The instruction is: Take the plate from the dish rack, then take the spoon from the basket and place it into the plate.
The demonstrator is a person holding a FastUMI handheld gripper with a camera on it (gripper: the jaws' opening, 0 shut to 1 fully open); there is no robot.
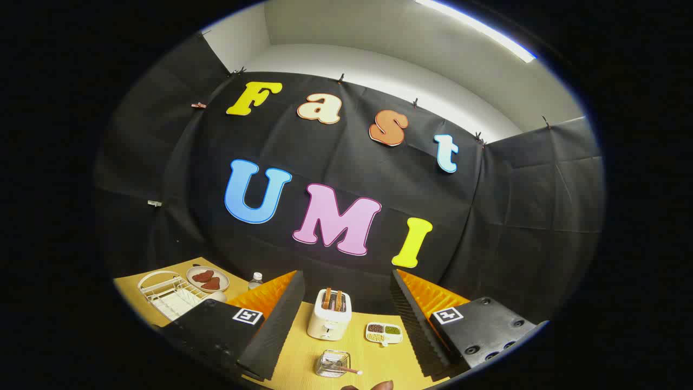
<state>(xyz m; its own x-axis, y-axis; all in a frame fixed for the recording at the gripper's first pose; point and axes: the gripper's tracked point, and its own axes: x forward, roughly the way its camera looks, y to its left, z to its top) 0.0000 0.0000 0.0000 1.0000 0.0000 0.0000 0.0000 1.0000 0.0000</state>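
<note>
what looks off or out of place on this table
Nothing looks spilled or damaged. The dish rack sits off beyond the one finger, apparently with no plate standing in it, while a plate with two dark pieces lies flat behind it. The spoon leans out of the basket, between the open gripper's fingers.

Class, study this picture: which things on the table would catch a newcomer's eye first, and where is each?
The white toaster with bread in its slots stands beyond the open gripper, between its fingers. Nearer sits a wire basket holding a spoon, with a divided dish beside the toaster. Far left stands the white dish rack.
</note>
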